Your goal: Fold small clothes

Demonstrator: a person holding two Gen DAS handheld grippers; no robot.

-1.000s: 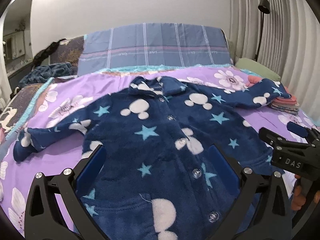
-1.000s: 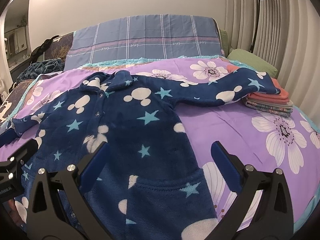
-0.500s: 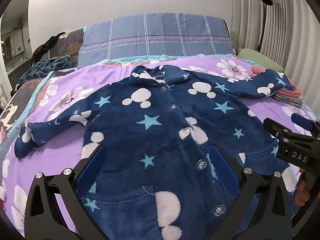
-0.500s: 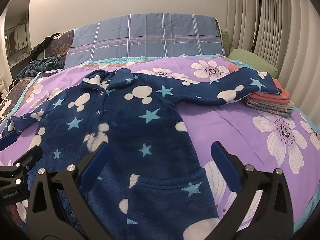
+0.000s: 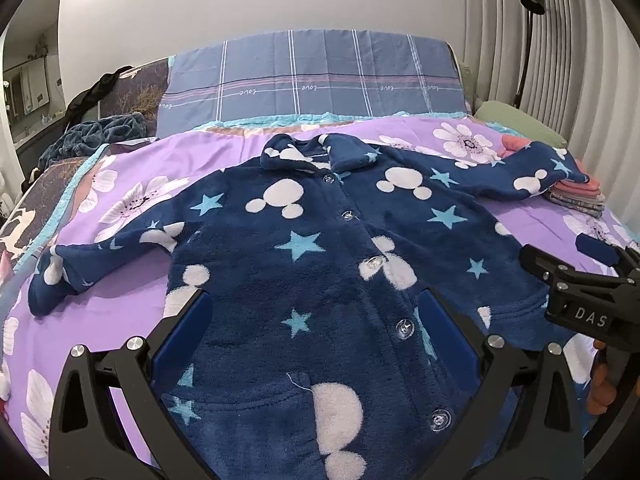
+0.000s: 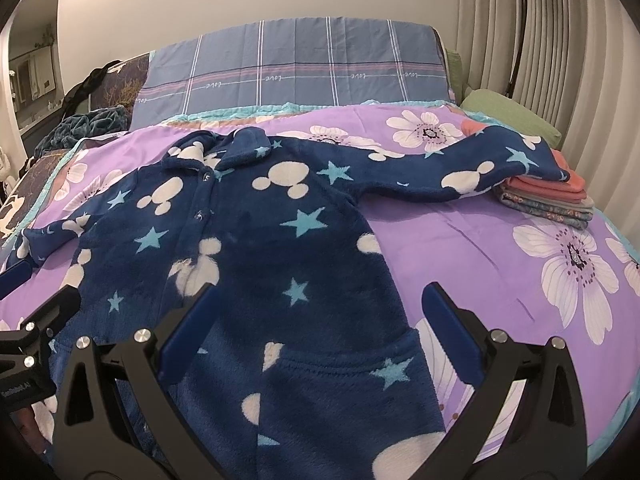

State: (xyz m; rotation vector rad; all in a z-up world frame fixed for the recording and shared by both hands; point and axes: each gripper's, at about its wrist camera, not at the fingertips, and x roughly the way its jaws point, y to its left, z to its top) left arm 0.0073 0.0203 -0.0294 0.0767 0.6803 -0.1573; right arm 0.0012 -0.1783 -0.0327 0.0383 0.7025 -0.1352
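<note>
Fleece jacket lies spread as before; left gripper and right gripper, both gaping, have risen.

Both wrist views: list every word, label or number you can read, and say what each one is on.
"love": cursive, repeated along the stripe of the blue plaid pillow; upside down in the right wrist view.
"DAS": white letters on the black right gripper, cut off at the picture's edge.
Small white label on the black left gripper: too blurred to read.
Navy fleece star-print jacket: no text.
</note>
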